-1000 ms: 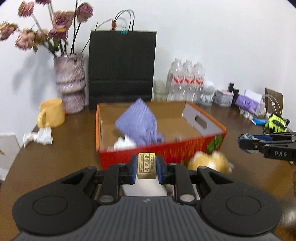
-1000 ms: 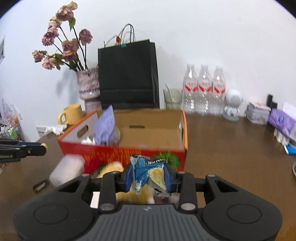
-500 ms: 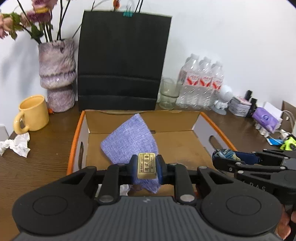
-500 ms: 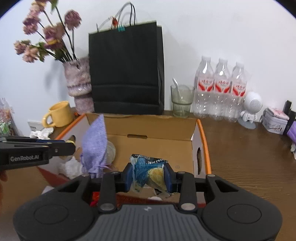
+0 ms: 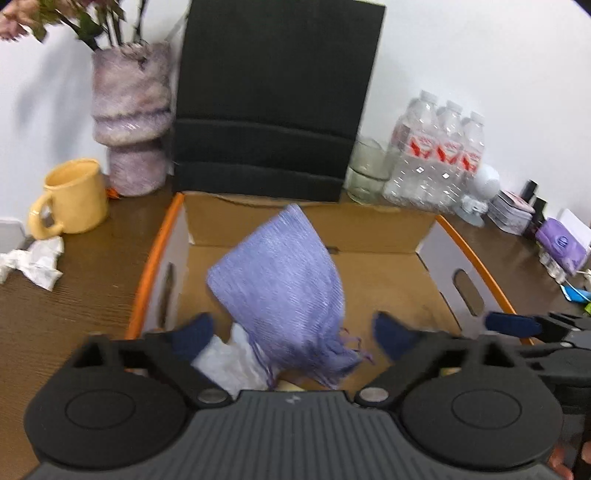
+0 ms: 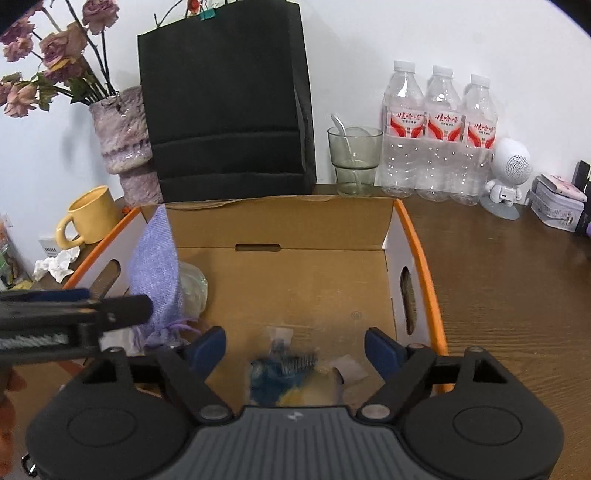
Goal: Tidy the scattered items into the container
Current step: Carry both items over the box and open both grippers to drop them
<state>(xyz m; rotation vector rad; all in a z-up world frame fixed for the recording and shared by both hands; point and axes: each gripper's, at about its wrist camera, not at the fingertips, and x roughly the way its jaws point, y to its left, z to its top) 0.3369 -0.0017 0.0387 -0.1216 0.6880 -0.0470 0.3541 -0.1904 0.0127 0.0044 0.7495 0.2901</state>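
Cardboard box (image 6: 295,280) is hovered by both tools, jaws spread, nothing clamped. Snack packet (image 6: 291,380) is seen at 6 o'clock inside. Right gripper (image 6: 295,343) and left gripper (image 5: 291,332) should be lifted straight, purple pouch (image 5: 284,280) avoided.

Box floor (image 6: 314,280) bare beside pouch (image 6: 157,273)

We see a plain white wall (image 6: 369,33) filling the upper frame, evenly lit. Below it runs a dark brown wood-grain desk (image 6: 517,280), reaching the right edge and the lower left corner.
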